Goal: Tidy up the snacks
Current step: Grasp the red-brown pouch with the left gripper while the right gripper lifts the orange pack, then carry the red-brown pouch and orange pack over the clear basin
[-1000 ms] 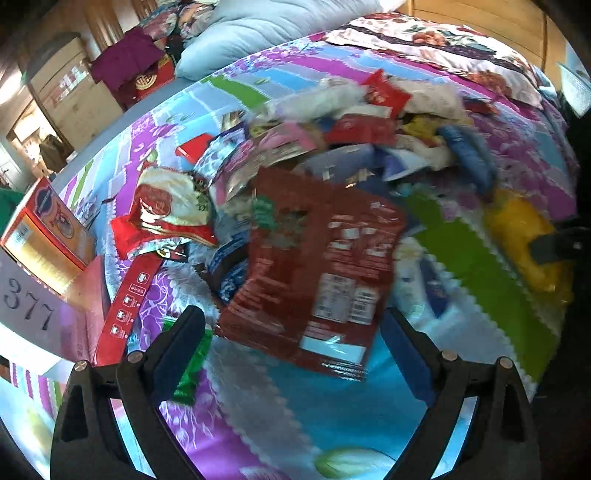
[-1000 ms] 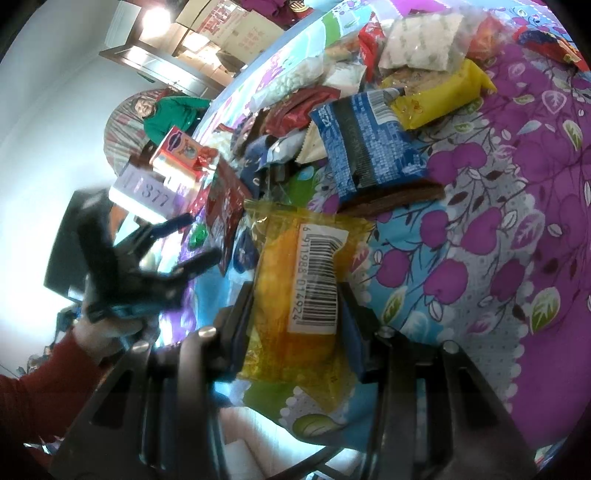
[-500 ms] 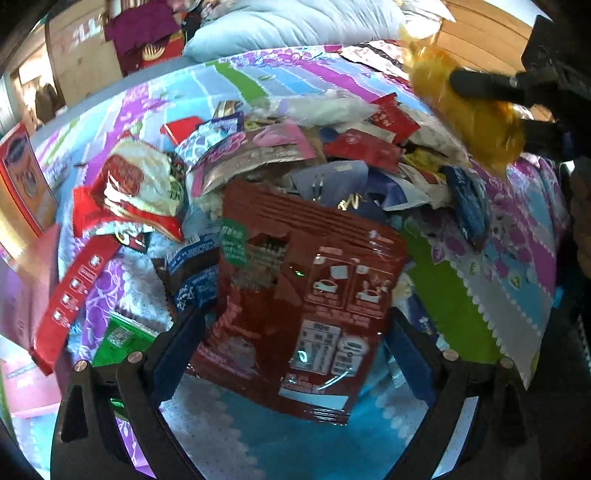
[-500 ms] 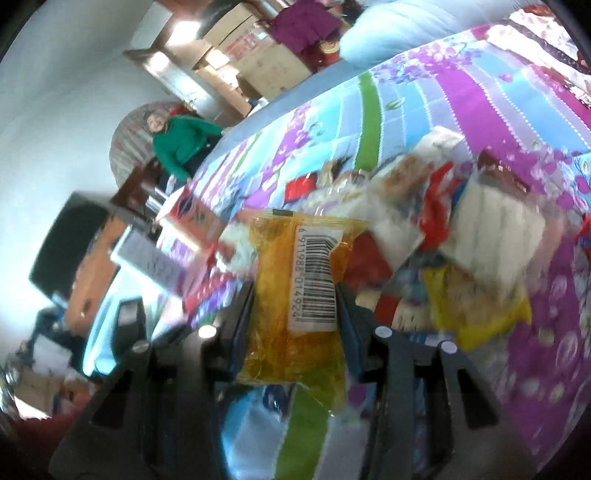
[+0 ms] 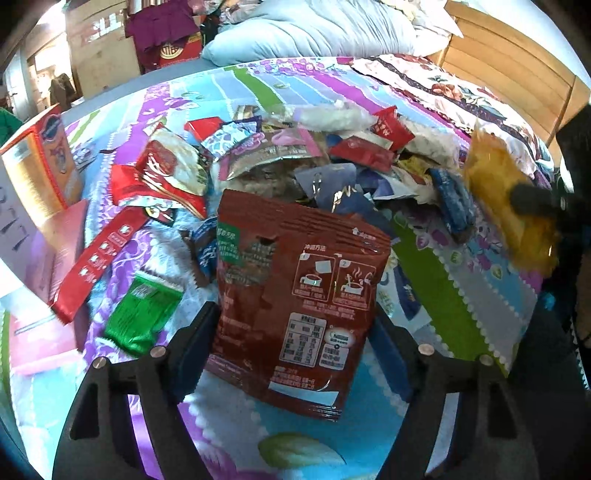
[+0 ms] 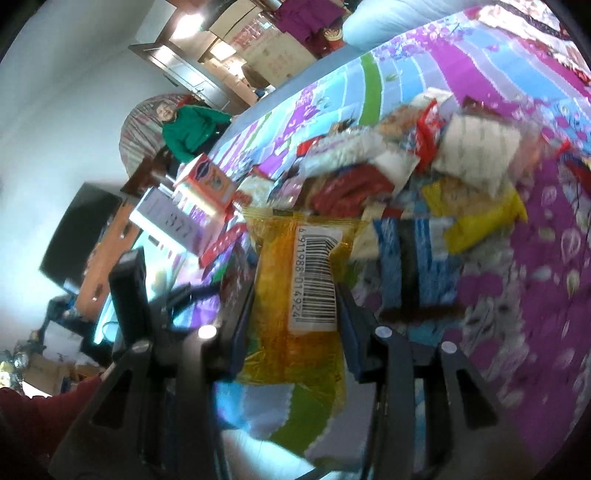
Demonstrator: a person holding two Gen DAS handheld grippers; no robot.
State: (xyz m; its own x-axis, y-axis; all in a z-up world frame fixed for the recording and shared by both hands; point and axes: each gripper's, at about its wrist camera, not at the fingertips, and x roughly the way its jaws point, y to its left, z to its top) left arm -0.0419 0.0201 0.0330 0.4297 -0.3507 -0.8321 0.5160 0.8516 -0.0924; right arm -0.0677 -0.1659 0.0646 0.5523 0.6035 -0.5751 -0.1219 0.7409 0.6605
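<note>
A red-brown drink-mix bag lies on the patterned bedspread, leaning toward the snack pile. My left gripper straddles its lower half. The jaws are closing, and the pads stand right at the bag's two side edges without visibly squeezing it. My right gripper is shut on a yellow packet with a barcode label, held above the bed. In the left wrist view that yellow packet hangs at the right, with a dark finger across it.
An orange box and a white numbered card stand at the left. A green packet and a long red box lie beside the left finger. A blue packet lies near the right gripper. A pillow and a wooden headboard lie beyond.
My right gripper has lifted the yellow packet up off the bedspread. The left jaws have narrowed onto the red-brown bag's edges, and the left view has rolled a little.
</note>
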